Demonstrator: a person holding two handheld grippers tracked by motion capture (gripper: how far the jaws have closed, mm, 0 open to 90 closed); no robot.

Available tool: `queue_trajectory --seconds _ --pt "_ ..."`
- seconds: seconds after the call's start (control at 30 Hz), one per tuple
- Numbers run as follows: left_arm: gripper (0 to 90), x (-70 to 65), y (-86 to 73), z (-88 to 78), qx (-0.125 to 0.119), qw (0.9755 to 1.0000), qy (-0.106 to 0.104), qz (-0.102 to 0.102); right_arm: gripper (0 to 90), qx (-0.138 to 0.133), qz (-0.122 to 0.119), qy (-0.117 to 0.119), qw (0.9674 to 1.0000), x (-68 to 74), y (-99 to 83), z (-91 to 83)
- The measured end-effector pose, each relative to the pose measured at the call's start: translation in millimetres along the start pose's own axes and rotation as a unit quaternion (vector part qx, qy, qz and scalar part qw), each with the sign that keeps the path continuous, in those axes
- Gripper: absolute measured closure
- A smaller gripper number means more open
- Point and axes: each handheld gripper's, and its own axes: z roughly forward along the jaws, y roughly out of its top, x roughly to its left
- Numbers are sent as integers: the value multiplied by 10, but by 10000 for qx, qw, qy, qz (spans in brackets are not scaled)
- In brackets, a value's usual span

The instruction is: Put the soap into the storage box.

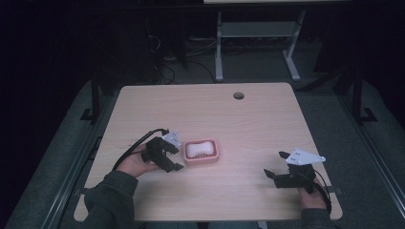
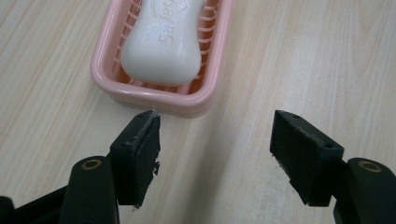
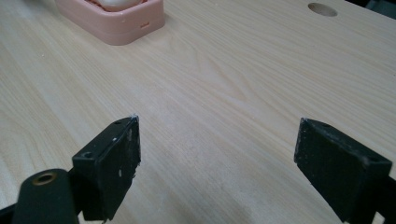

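Just beside the left hand-held black two-jaw gripper (image 1: 175,153), at its 3 o'clock in the high view, sitting on the pale wooden table (image 1: 248,119): pink rectangular plastic soap dish (image 1: 201,151) cradling a white waisted soap bar (image 1: 199,148). Lying with long axis running 9 to 3. Standing released, nothing between the jaws. Resting well apart at 4 o'clock, right hand-held gripper (image 1: 277,164), likewise released. Judging left nearer for any pick.

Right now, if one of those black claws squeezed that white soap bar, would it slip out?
Probably a bit. The soap bar looks smooth, glossy and rounded, so flat pads could skid off. It seems solid, unlikely to bend. The pink soap dish looks light, so it may slide on the wooden table when nudged.
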Motion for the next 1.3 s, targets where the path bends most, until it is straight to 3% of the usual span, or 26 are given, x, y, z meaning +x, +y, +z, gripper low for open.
queue_trajectory --seconds 0.03,0.3,0.33,0.5,0.67,1.3 --pt "327 -13 -14 6 -60 9999 1 -86 137 0 1 -1 10000 -1 -1 0" --pt "321 -29 -99 -21 -33 10000 25 -52 137 5 20 -2 10000 -3 -2 -1" --pt "320 -47 -122 -20 -120 9998 29 -141 137 3 4 -1 10000 -2 0 0" --pt "316 -51 -176 -35 -44 9999 41 -97 137 8 -8 -4 10000 -2 0 -1" --pt "310 -60 -240 -38 -52 9997 59 -220 137 13 -17 -5 10000 -3 -2 0" --pt "303 -134 -486 -89 -158 9992 133 -331 137 45 25 -2 10000 3 -11 6"
